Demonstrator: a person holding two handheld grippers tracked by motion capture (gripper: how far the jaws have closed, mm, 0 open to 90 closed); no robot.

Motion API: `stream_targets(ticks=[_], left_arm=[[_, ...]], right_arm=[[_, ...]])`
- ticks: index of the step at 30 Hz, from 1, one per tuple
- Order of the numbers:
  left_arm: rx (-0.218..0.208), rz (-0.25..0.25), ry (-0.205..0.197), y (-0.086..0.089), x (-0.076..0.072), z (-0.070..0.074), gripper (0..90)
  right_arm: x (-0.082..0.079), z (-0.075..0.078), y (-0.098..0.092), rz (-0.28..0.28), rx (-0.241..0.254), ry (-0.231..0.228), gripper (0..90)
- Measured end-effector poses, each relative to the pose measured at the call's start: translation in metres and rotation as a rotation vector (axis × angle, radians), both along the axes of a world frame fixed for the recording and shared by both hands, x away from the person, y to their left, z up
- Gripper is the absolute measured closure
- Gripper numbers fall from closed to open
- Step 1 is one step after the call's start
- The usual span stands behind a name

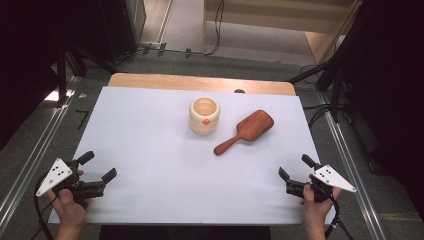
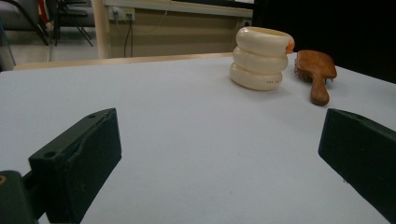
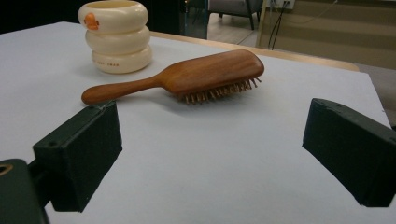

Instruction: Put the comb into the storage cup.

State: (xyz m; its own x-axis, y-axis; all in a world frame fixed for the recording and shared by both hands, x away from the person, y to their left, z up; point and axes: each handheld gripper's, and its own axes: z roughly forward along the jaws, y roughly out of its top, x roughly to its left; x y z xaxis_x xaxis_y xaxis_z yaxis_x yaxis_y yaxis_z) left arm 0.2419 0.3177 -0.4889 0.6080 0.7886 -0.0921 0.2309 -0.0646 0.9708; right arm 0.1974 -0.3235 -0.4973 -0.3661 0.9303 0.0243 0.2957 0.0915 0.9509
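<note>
Tiny red print on cream cup [image 3: 115,65], illegible.

My left gripper [image 1: 98,167] and right gripper [image 1: 295,167] look black, block-jawed, each behind its jaws topped by a dotted grey plate, cables seemingly black.

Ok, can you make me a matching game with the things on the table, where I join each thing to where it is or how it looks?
Things:
1. hairbrush
2. cup
3. left gripper
4. right gripper

Clues:
A. cream, three stacked rings, small orange mark
B. open, near corner on the person's left
C. brown wood, lying bristles down
D. open, near corner on the person's right

Pairs: 1-C, 2-A, 3-B, 4-D
</note>
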Motion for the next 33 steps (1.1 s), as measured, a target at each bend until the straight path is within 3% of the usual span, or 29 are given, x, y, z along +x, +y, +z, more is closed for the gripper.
stream_targets(ticks=[7,10,15,22,27,33], left_arm=[[0.009,-0.003,-0.001,-0.001,0.0,0.0,0.0],[0.012,-0.003,-0.002,-0.001,0.0,0.0,0.0],[0.007,-0.002,-0.002,-0.001,-0.001,0.0,0.0],[0.011,-0.004,-0.003,-0.001,-0.001,0.0,0.0],[0.008,-0.005,-0.005,-0.001,-0.001,0.0,0.0],[0.014,-0.006,-0.006,-0.001,-0.001,0.0,0.0]], right_arm=[[0.007,0.012,0.017,0.05,-0.005,0.044,4.4],[0.011,0.018,0.022,0.06,-0.011,0.054,12.0],[0.019,0.025,0.027,0.114,0.014,0.083,15.8],[0.033,0.03,0.039,0.181,0.024,0.128,33.2],[0.042,0.037,0.054,0.183,-0.011,0.138,56.1],[0.057,0.047,0.07,0.245,-0.024,0.174,65.7]])
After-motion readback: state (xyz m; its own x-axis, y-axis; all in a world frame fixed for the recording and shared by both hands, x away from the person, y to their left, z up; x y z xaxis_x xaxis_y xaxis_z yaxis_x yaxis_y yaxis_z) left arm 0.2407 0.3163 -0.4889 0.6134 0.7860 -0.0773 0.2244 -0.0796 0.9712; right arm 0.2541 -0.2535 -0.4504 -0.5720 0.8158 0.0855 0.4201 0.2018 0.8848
